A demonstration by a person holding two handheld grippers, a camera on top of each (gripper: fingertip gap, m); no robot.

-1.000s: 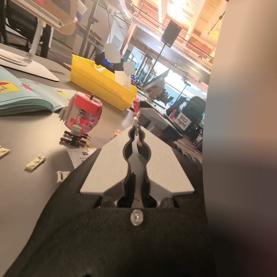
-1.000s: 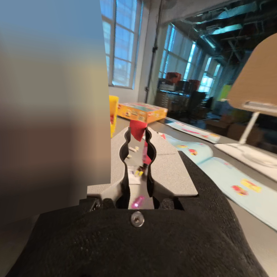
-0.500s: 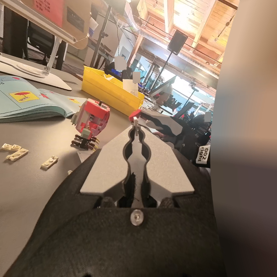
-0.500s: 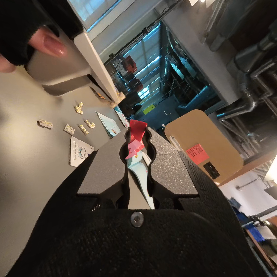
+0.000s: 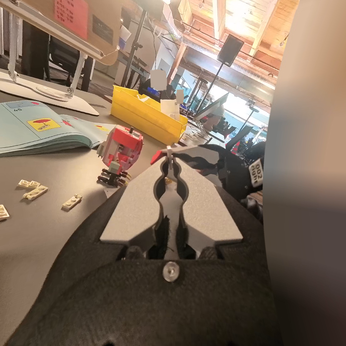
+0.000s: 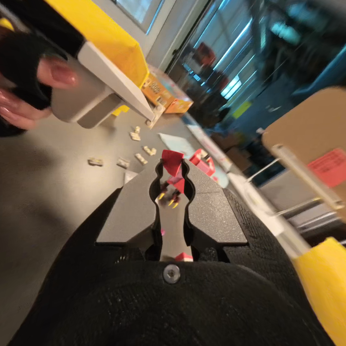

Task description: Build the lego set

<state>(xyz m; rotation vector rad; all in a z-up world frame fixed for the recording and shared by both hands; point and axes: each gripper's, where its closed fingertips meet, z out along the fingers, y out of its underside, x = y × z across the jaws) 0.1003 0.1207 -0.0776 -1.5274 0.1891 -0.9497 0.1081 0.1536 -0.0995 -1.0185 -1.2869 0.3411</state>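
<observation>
My left gripper (image 5: 170,159) has its jaws pressed together on a thin pale plate piece (image 5: 170,156). My right gripper (image 6: 172,161) pinches a red wedge piece (image 6: 171,162) at its tips. Both hover over the grey bench (image 5: 37,168), near the red-and-pink brick model (image 5: 121,149); loose cream plates (image 5: 35,192) lie to the left.

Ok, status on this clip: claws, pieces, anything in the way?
Left claw shut on small cream plate. Right claw shut on red wedge piece. Tips nearly meeting above table; brick bird model beside.
</observation>
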